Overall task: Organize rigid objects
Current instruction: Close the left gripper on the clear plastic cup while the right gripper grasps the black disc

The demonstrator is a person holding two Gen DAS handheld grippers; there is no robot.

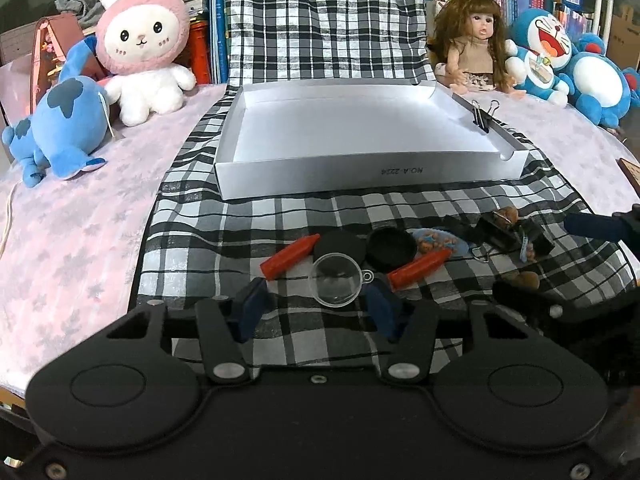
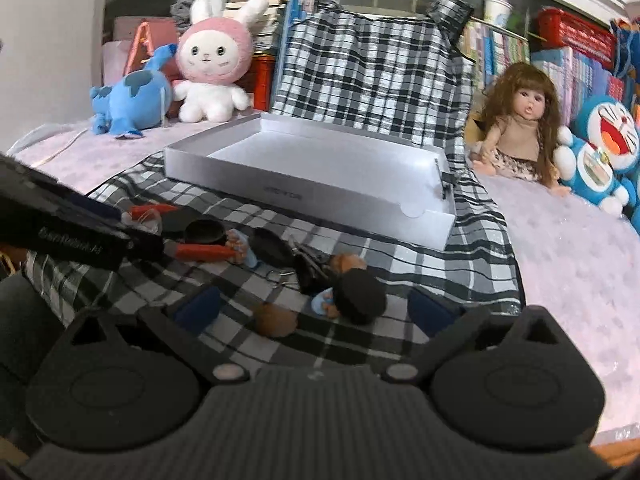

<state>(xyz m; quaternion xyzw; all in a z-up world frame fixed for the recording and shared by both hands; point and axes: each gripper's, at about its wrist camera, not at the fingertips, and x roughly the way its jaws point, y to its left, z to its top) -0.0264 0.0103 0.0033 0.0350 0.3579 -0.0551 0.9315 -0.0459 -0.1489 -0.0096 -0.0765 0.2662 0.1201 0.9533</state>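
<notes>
Sorting has, by the look of it, barely begun. The left gripper (image 1: 316, 304) stands part open around a clear funnel (image 1: 337, 279), its pads not visibly pressing it. Crayons (image 1: 290, 255), lids (image 1: 391, 249) and clips lie near the desk's front edge. The right gripper (image 2: 316, 314) gapes empty. The white box (image 1: 360, 128), behind them, holds only a binder clip (image 1: 482, 114) on its right wall.

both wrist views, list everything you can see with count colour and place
box: 1, white, open, back of checked cloth
binder clip: 1, black, on box's right wall
crayons: 2, red, near cloth
round lids: 2, black, between crayons
funnel: 1, clear, between left tongs' pads
rabbit plush: 1, pink-white, back left
doll: 1, brown-haired, back right
left tongs: part closed around funnel
right tongs: open
</notes>
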